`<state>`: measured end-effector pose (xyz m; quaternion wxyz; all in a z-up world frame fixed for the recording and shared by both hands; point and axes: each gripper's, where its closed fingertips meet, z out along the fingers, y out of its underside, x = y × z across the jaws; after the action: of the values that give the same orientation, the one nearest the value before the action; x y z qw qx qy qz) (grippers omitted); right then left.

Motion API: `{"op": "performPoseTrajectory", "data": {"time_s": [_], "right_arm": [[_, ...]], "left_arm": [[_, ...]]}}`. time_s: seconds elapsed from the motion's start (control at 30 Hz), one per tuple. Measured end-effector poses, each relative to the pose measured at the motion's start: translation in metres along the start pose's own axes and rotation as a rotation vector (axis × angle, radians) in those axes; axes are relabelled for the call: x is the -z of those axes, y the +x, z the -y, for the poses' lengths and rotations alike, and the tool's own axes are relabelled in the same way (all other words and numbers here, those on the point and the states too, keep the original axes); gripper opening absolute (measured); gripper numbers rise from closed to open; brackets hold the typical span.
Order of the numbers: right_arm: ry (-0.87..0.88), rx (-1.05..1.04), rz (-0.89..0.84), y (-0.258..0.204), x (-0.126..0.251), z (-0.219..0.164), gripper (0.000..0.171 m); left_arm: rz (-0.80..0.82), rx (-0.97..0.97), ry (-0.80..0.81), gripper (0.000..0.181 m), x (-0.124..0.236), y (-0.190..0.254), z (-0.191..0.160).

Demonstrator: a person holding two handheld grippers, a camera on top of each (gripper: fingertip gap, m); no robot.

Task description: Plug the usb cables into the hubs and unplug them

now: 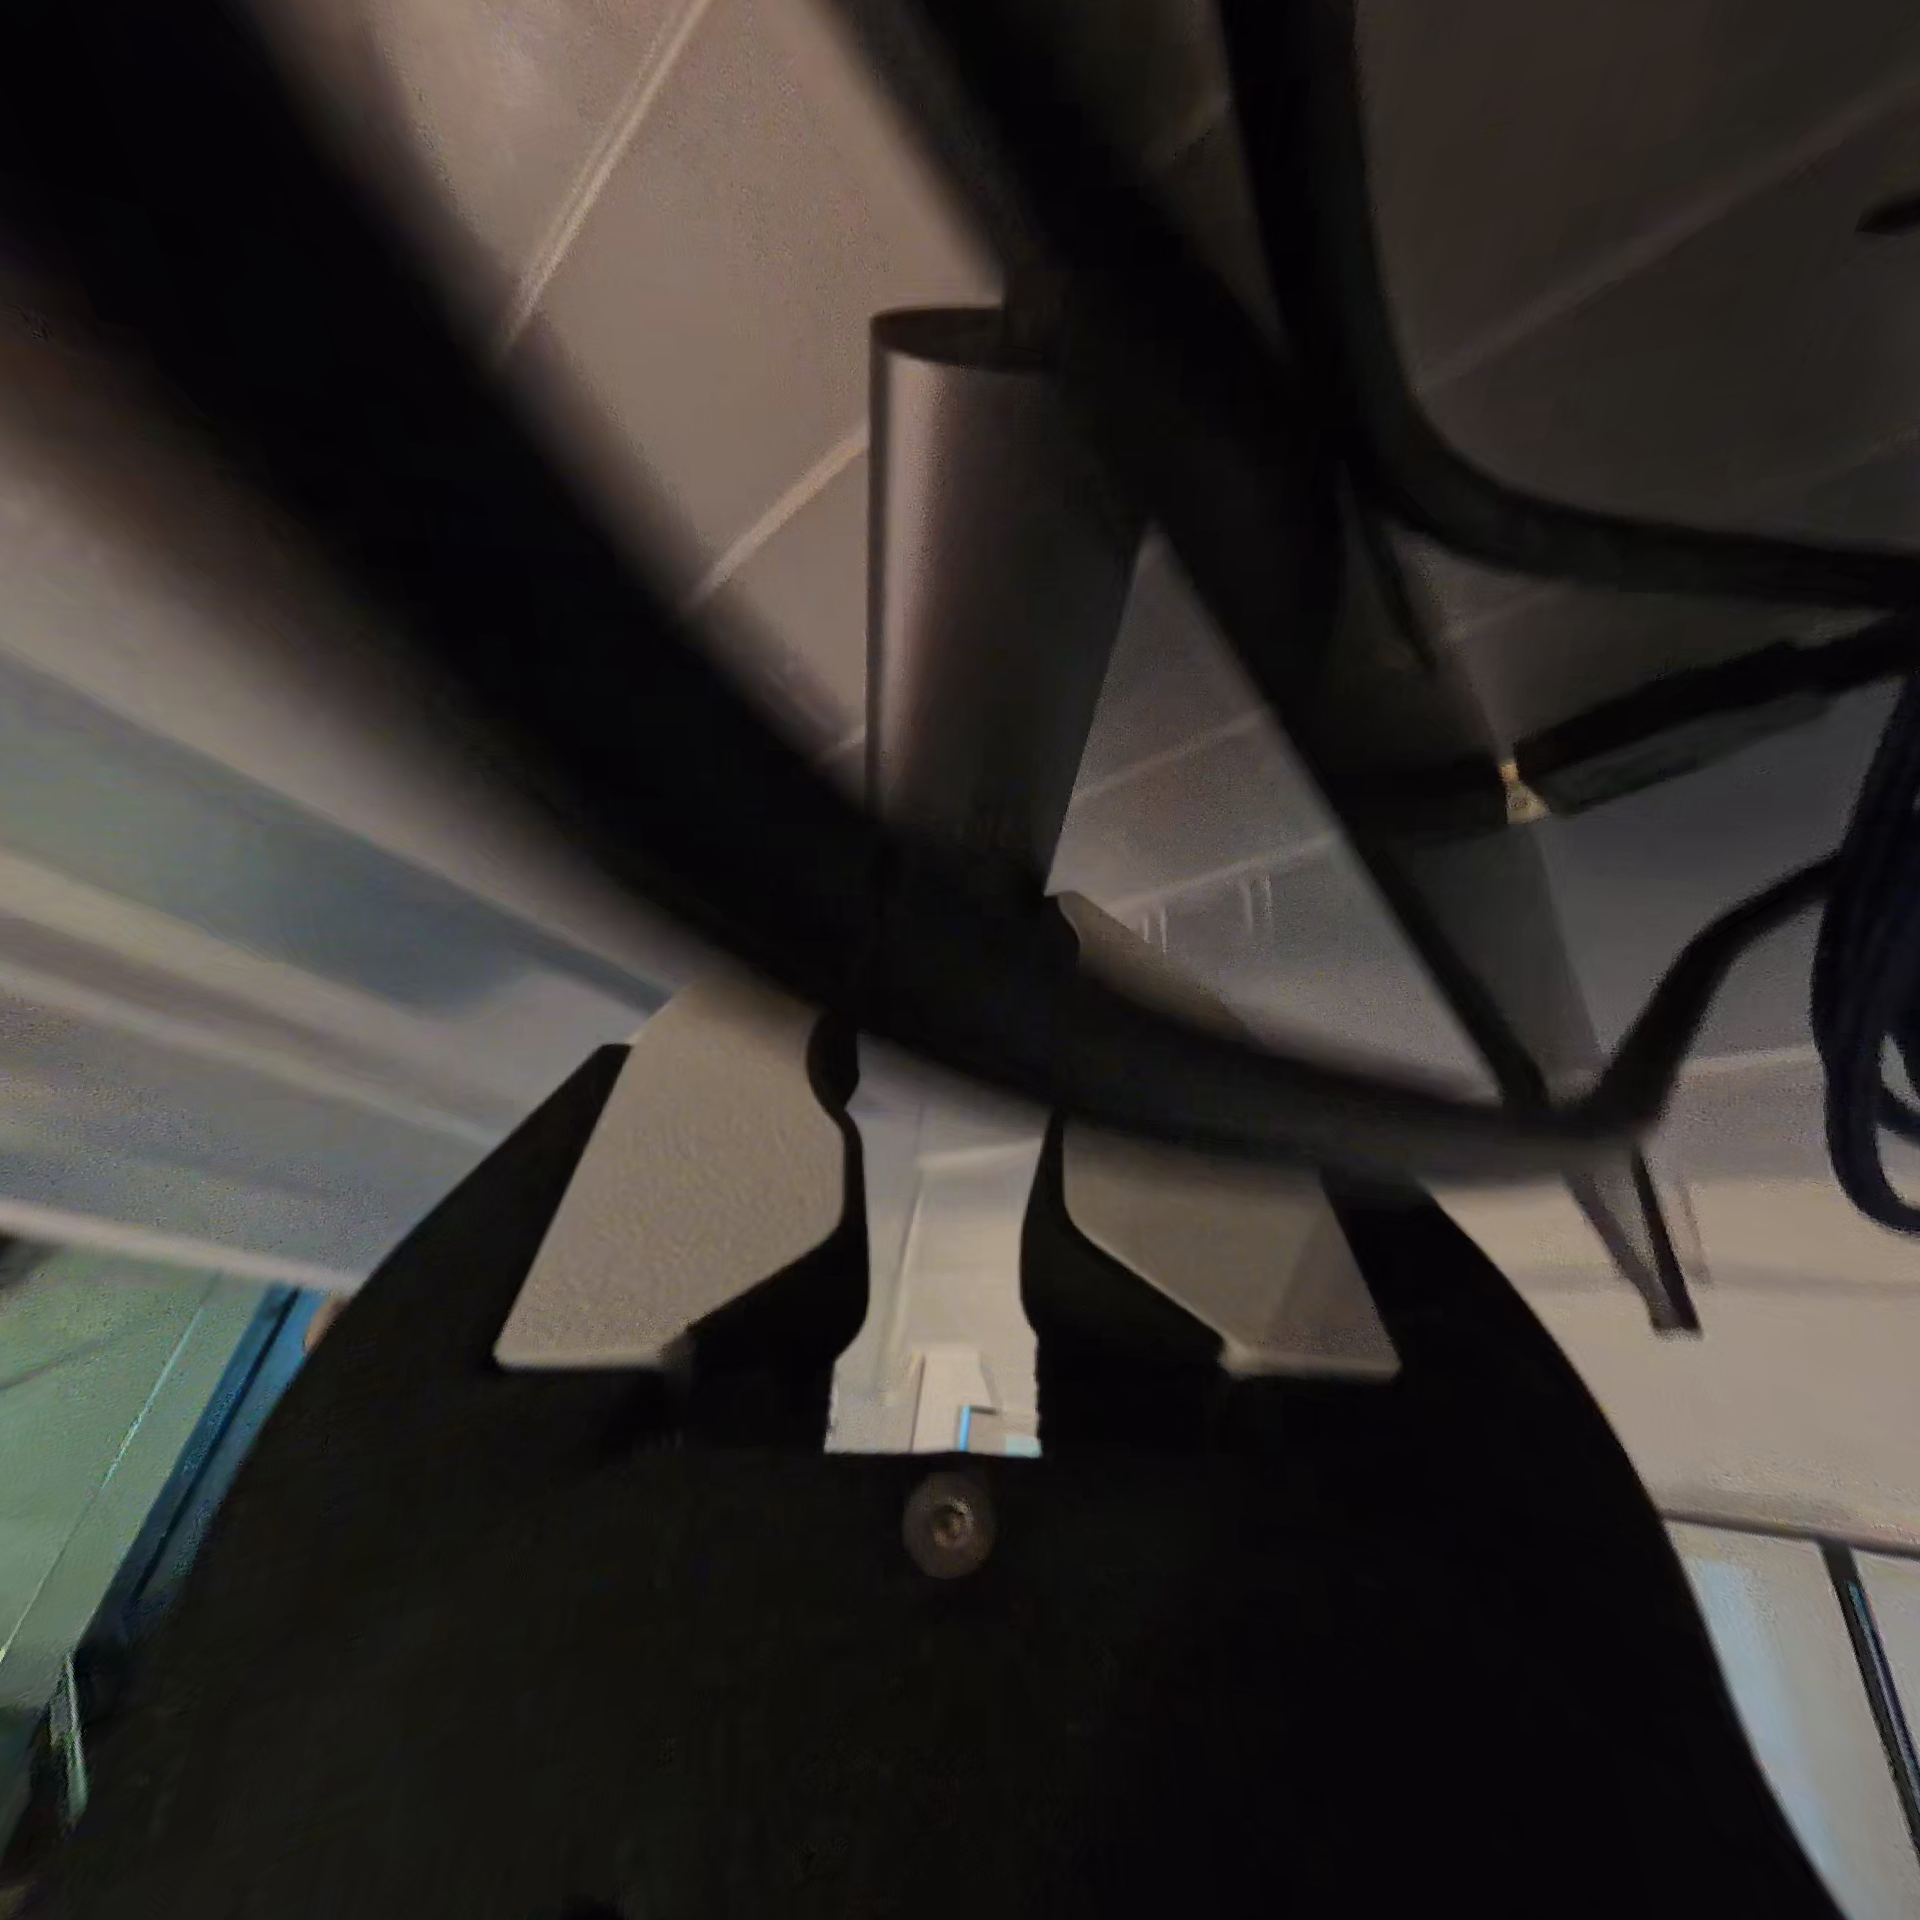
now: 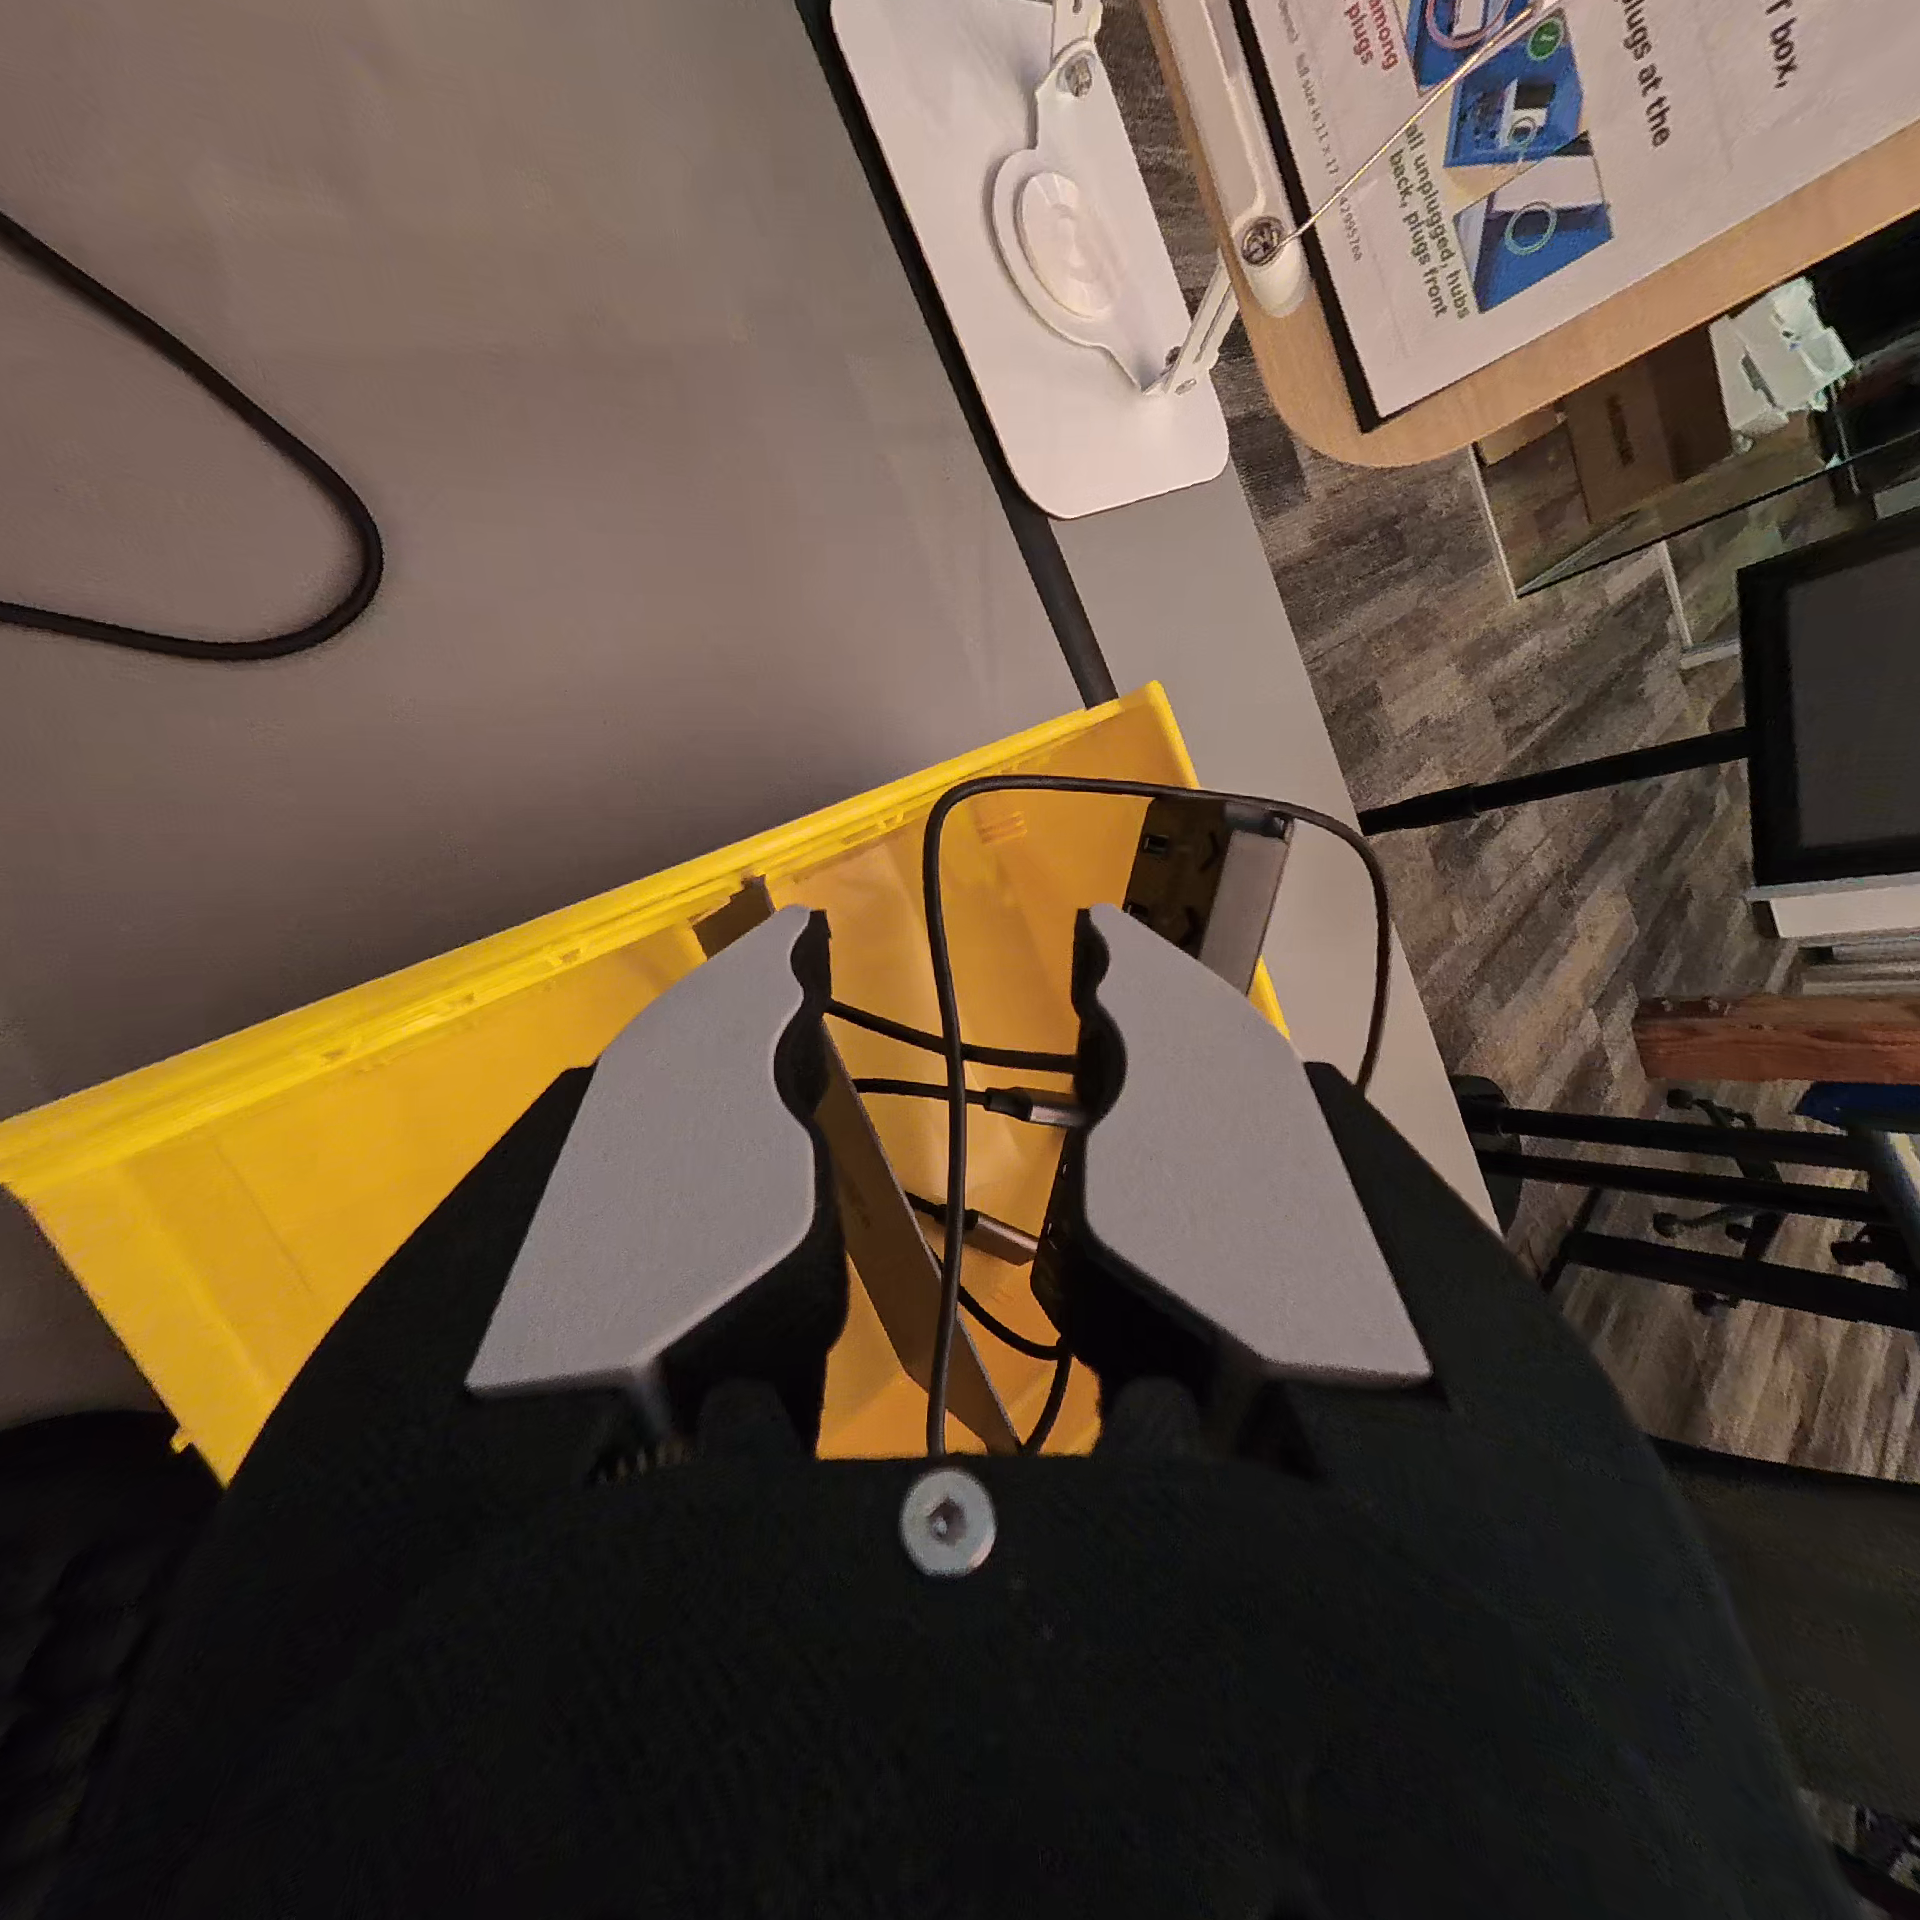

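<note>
In the left wrist view my left gripper [image 1: 945, 997] points up toward the ceiling. It looks shut on the lower end of a grey metal hub [image 1: 966, 582] that stands up from its fingertips. A thick black cable [image 1: 1195, 1081], blurred, sweeps across just past the tips. A black plug [image 1: 1621, 753] hangs at the right. In the right wrist view my right gripper [image 2: 951, 935] is open and empty above a yellow bin [image 2: 436, 1049]. The bin holds a leaning grey hub [image 2: 894, 1236], black cables [image 2: 940, 1039] and a silver USB plug [image 2: 1049, 1114]. Another hub [image 2: 1242, 894] leans on the bin's right rim.
The bin sits on a grey table [image 2: 582, 416] near its right edge. A black cable loop [image 2: 332, 582] lies at the left. A white stand base [image 2: 1101, 312] and a wooden board with a printed sheet [image 2: 1507, 208] stand beyond. A coil of dark cables [image 1: 1870, 987] hangs at the right. One gripper's finger ends stand about 55 cm off the other's.
</note>
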<state>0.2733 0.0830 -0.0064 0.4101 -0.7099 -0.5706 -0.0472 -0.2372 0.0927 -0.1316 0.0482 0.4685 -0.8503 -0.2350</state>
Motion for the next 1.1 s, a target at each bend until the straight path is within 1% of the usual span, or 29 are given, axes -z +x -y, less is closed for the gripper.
{"op": "performPoseTrajectory", "data": {"time_s": [0.17, 0.3, 0.5, 0.63, 0.7, 0.77, 0.97, 1.1], "right_arm": [[0.021, 0.009, 0.004, -0.002, 0.005, 0.004, 0.045], [0.027, 0.03, 0.003, -0.004, 0.007, 0.008, 0.045], [0.088, 0.048, 0.002, -0.006, 0.019, 0.021, 0.045], [0.116, 0.059, -0.004, -0.007, 0.028, 0.026, 0.045], [0.136, 0.061, -0.007, -0.008, 0.033, 0.029, 0.045], [0.156, 0.063, -0.006, -0.008, 0.037, 0.032, 0.045], [0.197, 0.057, 0.001, -0.009, 0.045, 0.034, 0.045], [0.208, 0.046, 0.008, -0.006, 0.045, 0.032, 0.045]], "left_arm": [[0.07, 0.124, -0.065, 0.031, 0.043, -0.012, -0.028], [0.19, 0.193, -0.113, 0.031, 0.089, -0.027, -0.045], [0.306, 0.239, -0.17, 0.031, 0.145, -0.031, -0.05], [0.322, 0.254, -0.227, 0.031, 0.168, -0.027, -0.051], [0.311, 0.239, -0.256, 0.031, 0.169, -0.023, -0.048], [0.296, 0.225, -0.266, 0.031, 0.163, -0.021, -0.043], [0.215, 0.199, -0.309, 0.031, 0.12, -0.016, -0.033], [0.189, 0.156, -0.356, 0.031, 0.097, -0.012, -0.033]]}}
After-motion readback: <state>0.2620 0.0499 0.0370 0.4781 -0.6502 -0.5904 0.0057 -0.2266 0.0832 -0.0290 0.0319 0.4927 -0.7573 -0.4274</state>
